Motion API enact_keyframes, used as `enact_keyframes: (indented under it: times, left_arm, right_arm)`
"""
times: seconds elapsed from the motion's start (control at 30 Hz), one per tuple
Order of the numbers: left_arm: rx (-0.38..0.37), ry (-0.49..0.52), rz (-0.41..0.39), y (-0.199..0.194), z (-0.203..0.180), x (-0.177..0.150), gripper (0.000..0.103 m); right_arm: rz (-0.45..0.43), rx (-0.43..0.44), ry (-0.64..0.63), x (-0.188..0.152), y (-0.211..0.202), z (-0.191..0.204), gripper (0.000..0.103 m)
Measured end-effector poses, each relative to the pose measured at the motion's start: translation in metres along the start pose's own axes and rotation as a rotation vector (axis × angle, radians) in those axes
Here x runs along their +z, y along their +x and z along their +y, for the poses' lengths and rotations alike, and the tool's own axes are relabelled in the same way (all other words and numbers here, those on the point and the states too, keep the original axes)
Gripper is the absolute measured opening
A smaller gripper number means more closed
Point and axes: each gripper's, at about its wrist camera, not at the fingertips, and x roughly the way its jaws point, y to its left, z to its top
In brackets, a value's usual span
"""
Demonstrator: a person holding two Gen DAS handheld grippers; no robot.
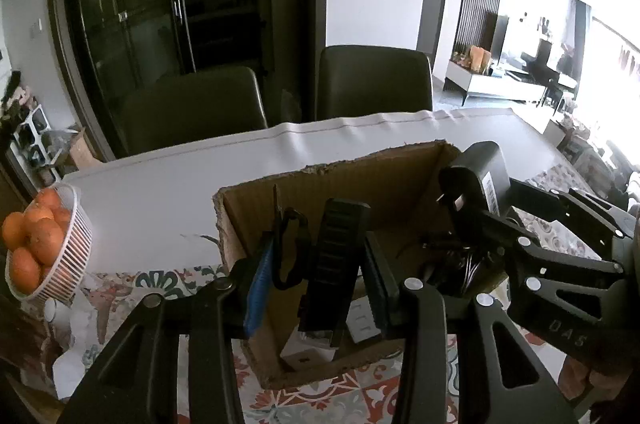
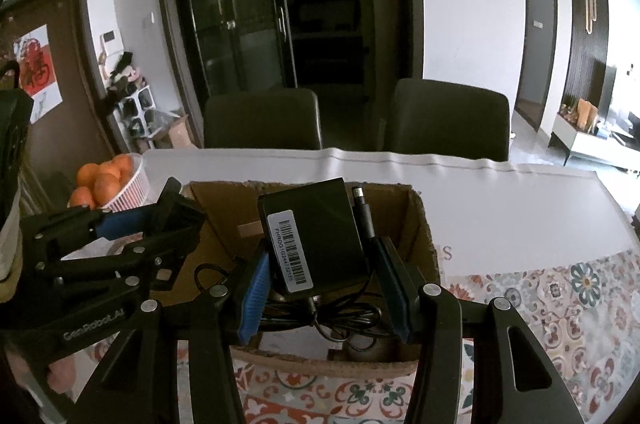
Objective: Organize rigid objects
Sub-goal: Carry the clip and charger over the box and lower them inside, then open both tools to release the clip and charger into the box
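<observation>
An open cardboard box (image 1: 336, 180) (image 2: 424, 224) stands on the table. My left gripper (image 1: 316, 276) is shut on a ribbed black oblong object (image 1: 336, 264) with a black loop strap (image 1: 288, 252), held over the box's left part. My right gripper (image 2: 324, 288) is shut on a black power adapter (image 2: 316, 236) with a barcode label, its cable (image 2: 344, 320) hanging into the box and its plug (image 2: 362, 208) sticking up. The adapter (image 1: 480, 176) and the right gripper (image 1: 472, 212) also show in the left wrist view. The left gripper (image 2: 176, 208) appears at the left of the right wrist view.
A white basket of oranges (image 1: 40, 248) (image 2: 108, 184) stands left of the box. The table carries a white cloth (image 1: 160, 192) and a patterned cloth (image 2: 560, 304). Two dark chairs (image 1: 372, 80) stand behind the table. White items lie in the box bottom (image 1: 360, 328).
</observation>
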Motion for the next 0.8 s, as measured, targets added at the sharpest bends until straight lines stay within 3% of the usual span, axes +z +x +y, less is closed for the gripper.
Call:
enact_keyframes:
  times: [0.27, 0.4, 0.7, 0.8]
  left_arm:
    - [0.011, -0.003, 0.028, 0.013, 0.002, -0.006, 0.045]
    - [0.035, -0.002, 0.013, 0.010, 0.001, -0.005, 0.057]
    - [0.068, -0.028, -0.025, -0.010, 0.007, -0.015, 0.060]
    - [0.076, -0.032, -0.033, -0.018, 0.006, -0.020, 0.060]
  right_arm:
    - [0.042, -0.006, -0.007, -0.005, 0.012, -0.002, 0.052]
    - [0.071, -0.013, 0.002, -0.009, 0.016, -0.004, 0.054]
    - [0.043, -0.048, 0.004, -0.009, 0.002, 0.003, 0.058]
    - [0.027, -0.064, 0.007, -0.014, -0.009, 0.007, 0.065]
